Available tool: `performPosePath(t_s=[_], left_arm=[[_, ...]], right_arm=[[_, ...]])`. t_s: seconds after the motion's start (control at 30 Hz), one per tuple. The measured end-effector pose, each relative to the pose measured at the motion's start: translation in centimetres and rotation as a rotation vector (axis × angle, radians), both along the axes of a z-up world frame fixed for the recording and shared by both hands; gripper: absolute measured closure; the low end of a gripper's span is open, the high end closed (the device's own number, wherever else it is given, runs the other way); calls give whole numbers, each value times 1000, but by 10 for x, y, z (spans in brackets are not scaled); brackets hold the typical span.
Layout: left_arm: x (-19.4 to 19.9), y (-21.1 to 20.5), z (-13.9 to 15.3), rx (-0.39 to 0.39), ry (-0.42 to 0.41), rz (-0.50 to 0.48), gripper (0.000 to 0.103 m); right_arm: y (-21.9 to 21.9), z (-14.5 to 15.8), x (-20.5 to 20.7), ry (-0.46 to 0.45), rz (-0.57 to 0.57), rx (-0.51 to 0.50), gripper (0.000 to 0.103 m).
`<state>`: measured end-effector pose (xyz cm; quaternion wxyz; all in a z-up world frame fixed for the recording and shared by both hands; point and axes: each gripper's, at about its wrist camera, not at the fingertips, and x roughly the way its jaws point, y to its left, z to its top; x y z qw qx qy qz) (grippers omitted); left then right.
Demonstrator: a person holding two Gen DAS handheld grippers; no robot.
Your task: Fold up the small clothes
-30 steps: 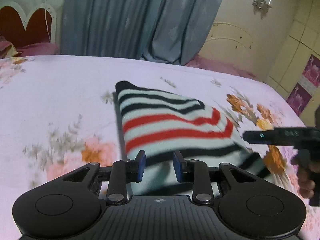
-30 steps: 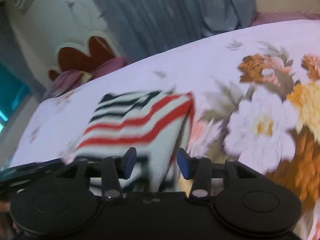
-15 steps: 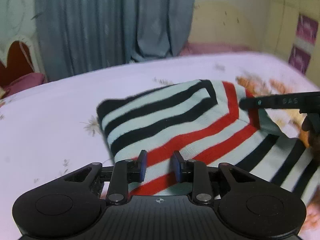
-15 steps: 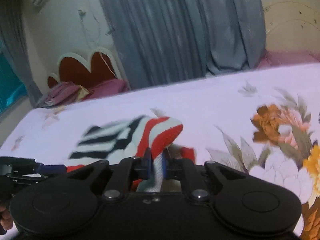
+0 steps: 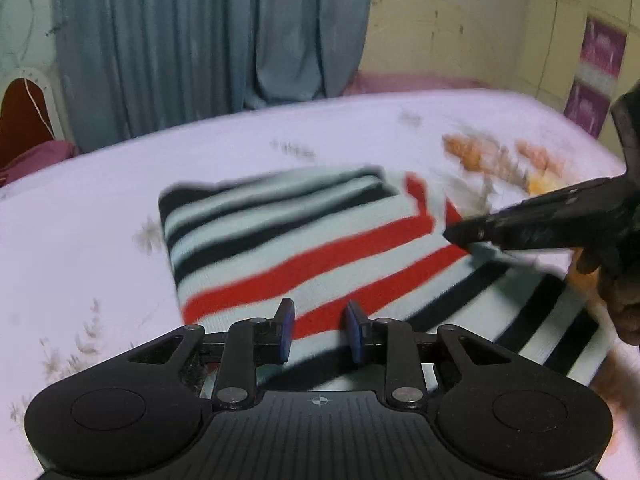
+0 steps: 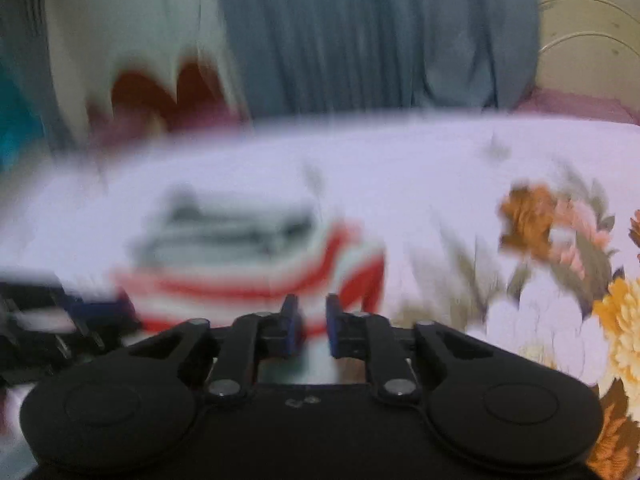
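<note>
A small knitted garment [image 5: 304, 248] with white, black and red stripes lies folded on the bed. It also shows, blurred, in the right wrist view [image 6: 256, 264]. My left gripper [image 5: 319, 330] is open and empty just above its near edge. My right gripper [image 6: 311, 326] has its jaws parted with a narrow gap and nothing between them, over the garment's right end. It also shows in the left wrist view [image 5: 532, 224] at the garment's right side, held by a hand.
The bed sheet [image 5: 80, 240] is pale lilac with flower prints [image 6: 560, 232] on the right. Grey-blue curtains [image 5: 208, 40] hang behind the bed. A red and white headboard [image 6: 160, 88] stands at the far left. A cupboard [image 5: 592, 60] is at the right.
My right gripper has let go of the red-striped fold it was pinching and its jaws have parted. The fold now lies flat. My left gripper stayed open.
</note>
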<state>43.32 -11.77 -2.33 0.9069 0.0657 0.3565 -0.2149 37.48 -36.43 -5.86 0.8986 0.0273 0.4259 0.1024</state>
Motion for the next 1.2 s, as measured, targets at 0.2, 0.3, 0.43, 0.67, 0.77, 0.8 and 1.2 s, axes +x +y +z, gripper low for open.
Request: performPosePath(t_s=[0.2,0.3,0.43,0.67,0.77,0.8,1.2], left_arm=[[-15,8,19,-19,-20,-8,75],[-45,15,32,-78,-50,-39,75],[-71,15,20,-45,-7,-68,75],[-79,16,10,-15,-8,-39,75],[-92,26,19,-29,-28,-24,75],[-95,30,18,-32,-27,-21,75],[-102,51,-8,-13,2,41,75]], right_arm=[[-16,13,-15,-34,-47,105,91],[-18,31,-40,-80,8,121,87],[-12,35,-60,-55,72,101,94],[-15,16,-56,8,26,50,95],[-16,45,-77,-87,37,88,96],[-16,51,-84,-108,47,99,93],[-7,-2,-95,37,100,57,96]])
